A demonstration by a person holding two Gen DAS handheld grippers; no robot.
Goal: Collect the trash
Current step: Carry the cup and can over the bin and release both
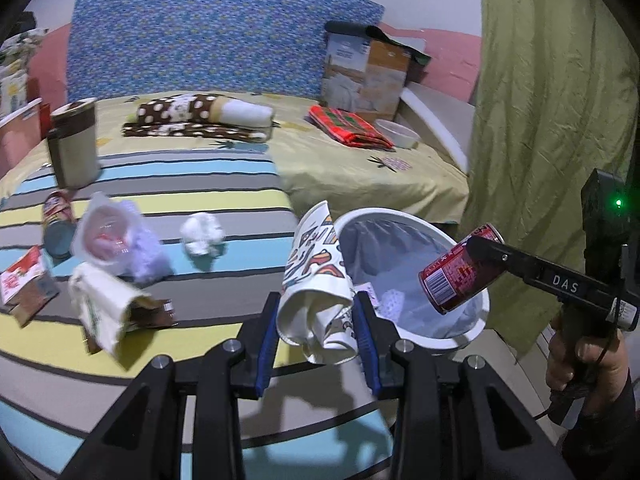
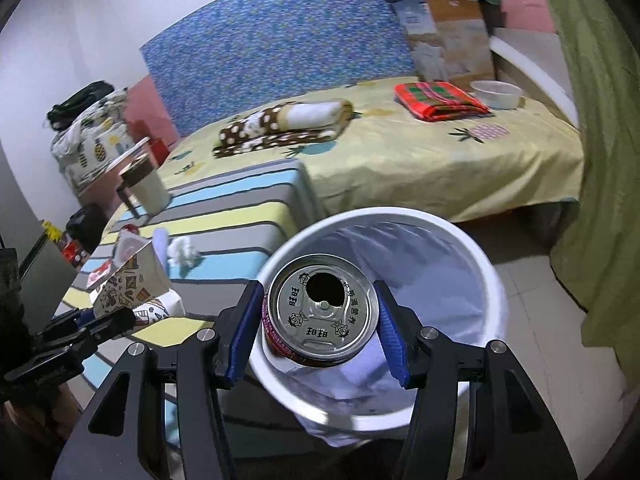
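**Inspector:** Right wrist view first. The right gripper (image 2: 320, 330) is clamped on a red can (image 2: 320, 316), blue pads against its side wall, opened lid end facing the camera. The can hangs over the near rim of the white lined bin (image 2: 486, 276), not yet inside.

**Assistant:** And the other tool?

**Inspector:** The left gripper (image 1: 316, 320) is closed on a crumpled printed paper cup (image 1: 316, 280), held just beside the bin's rim on the table side.

**Assistant:** Handling?

**Inspector:** The can looks empty, so I judge it light, thin-walled, smooth and liable to dent; mid-body across the wall is the sound hold. The cup is soft, already collapsed, weightless in effect; pinching the folded body suffices.

**Assistant:** Appearance?

**Inspector:** The can has a silver lid with its tab gone and a barcode on the side. The cup is white with orange and black drawings.

**Assistant:** Outstanding items?

**Inspector:** On the striped cloth (image 1: 224, 196) beyond the bin lie a white paper wad (image 1: 202, 236), a plastic bag (image 1: 116, 240), a torn carton (image 1: 108, 308), a red packet (image 1: 20, 276) and a second can (image 1: 58, 220).
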